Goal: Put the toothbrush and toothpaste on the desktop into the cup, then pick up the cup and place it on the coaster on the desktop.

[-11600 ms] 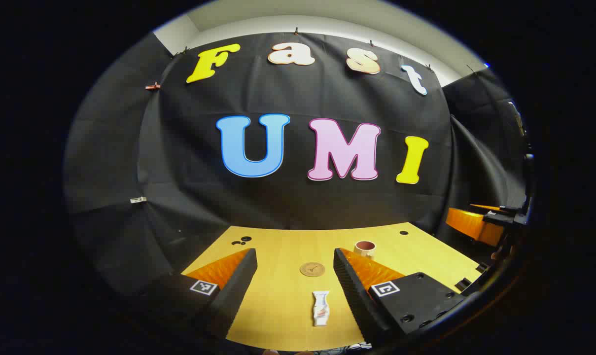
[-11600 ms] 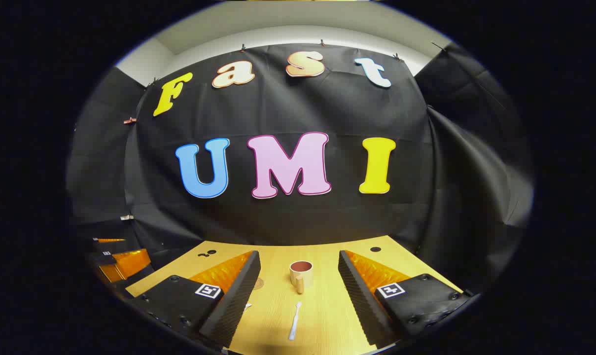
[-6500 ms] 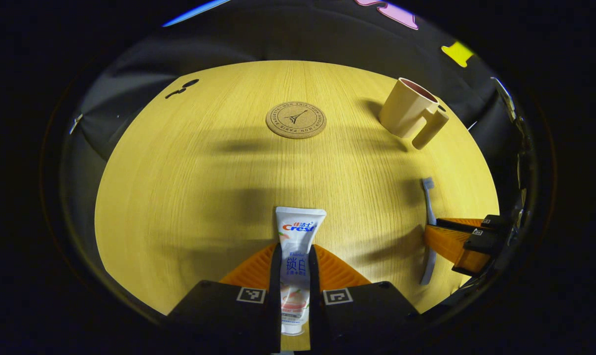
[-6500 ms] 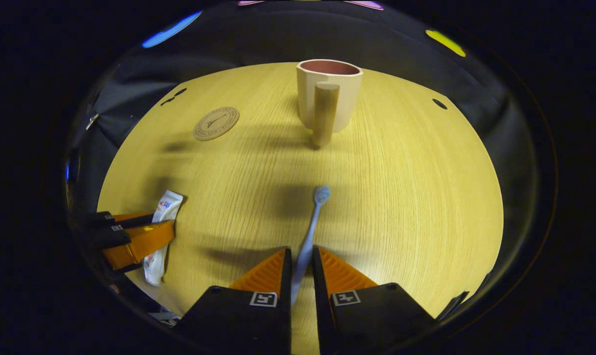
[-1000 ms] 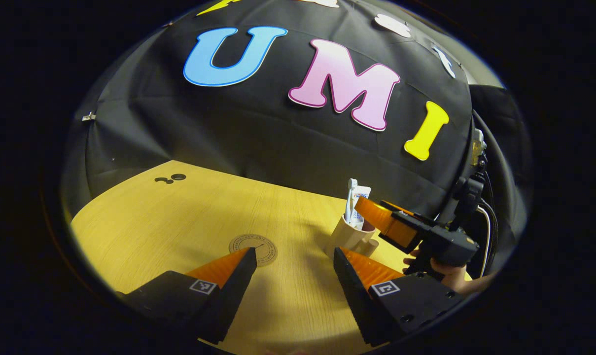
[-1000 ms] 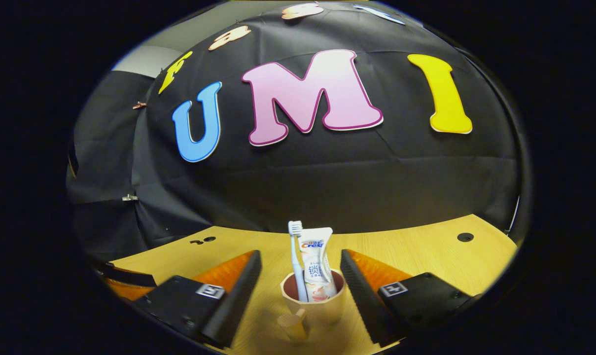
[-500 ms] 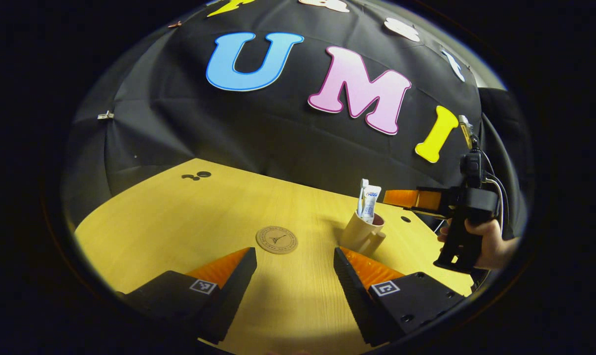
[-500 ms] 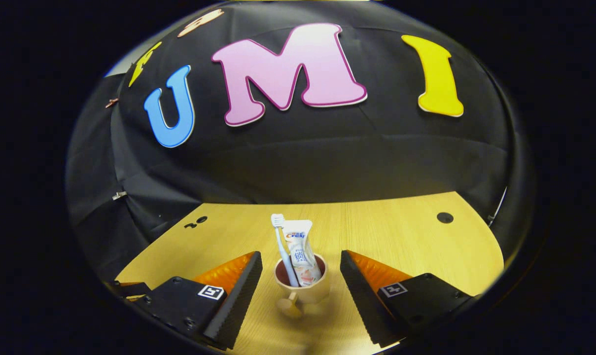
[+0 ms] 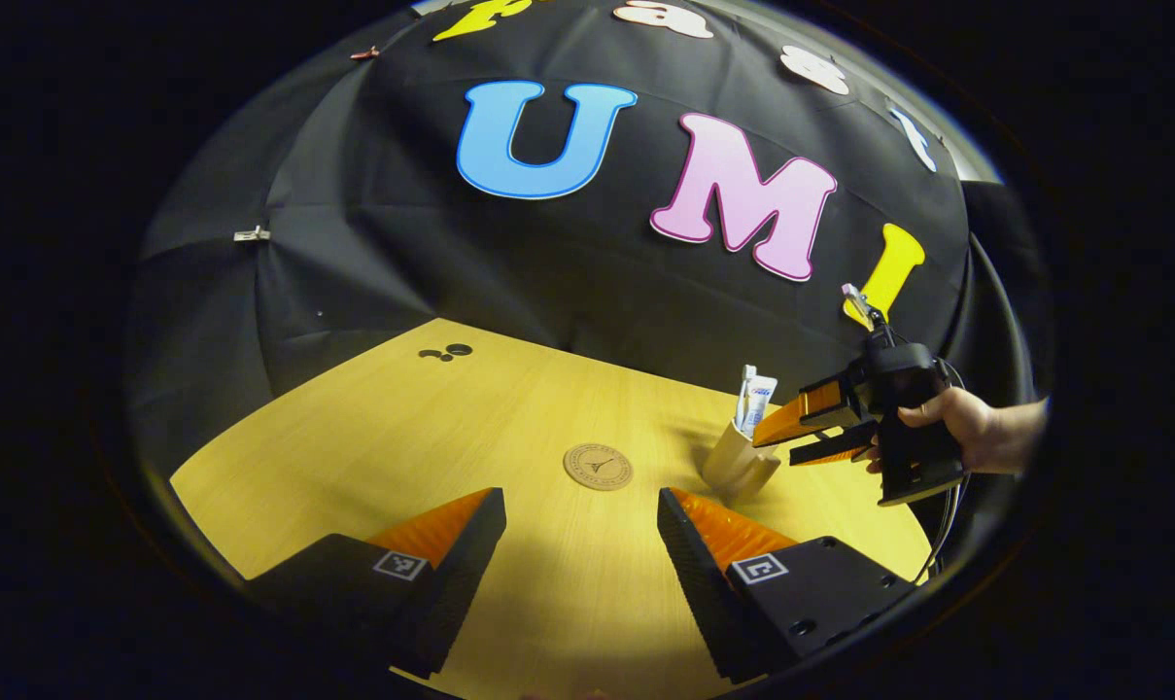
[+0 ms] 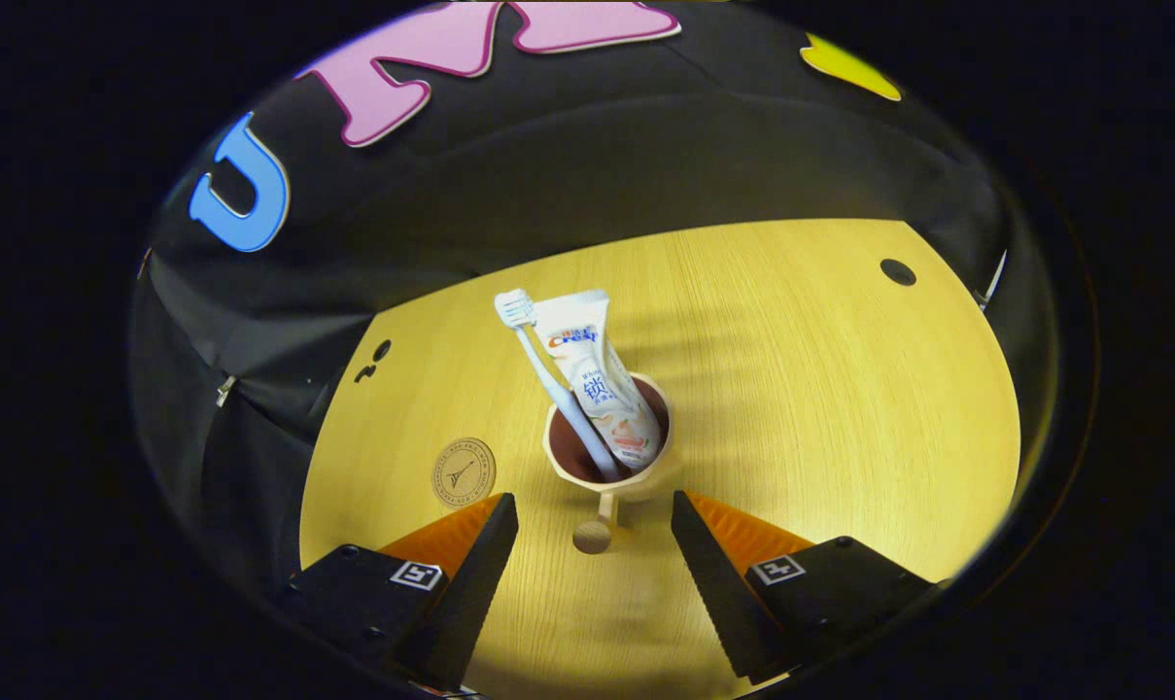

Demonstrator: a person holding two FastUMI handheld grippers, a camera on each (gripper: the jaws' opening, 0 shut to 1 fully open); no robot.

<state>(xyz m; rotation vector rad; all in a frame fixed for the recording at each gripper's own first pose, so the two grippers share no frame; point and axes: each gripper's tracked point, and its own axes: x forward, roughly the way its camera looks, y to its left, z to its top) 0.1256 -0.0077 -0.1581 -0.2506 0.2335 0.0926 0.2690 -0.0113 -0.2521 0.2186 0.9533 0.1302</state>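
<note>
Now cup (image 10: 611, 457) just beyond gaping right claw (image 10: 594, 530), handle seemingly between fingers

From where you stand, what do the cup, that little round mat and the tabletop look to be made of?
The cup looks like matte plastic, cream outside and dark reddish inside, with no glaze shine, though ceramic can't be ruled out. The coaster looks like cork: tan, dull, with a dark stamped design. The tabletop shows fine, straight, pale wood grain with an even finish, probably laminate or veneer rather than solid wood.
</note>
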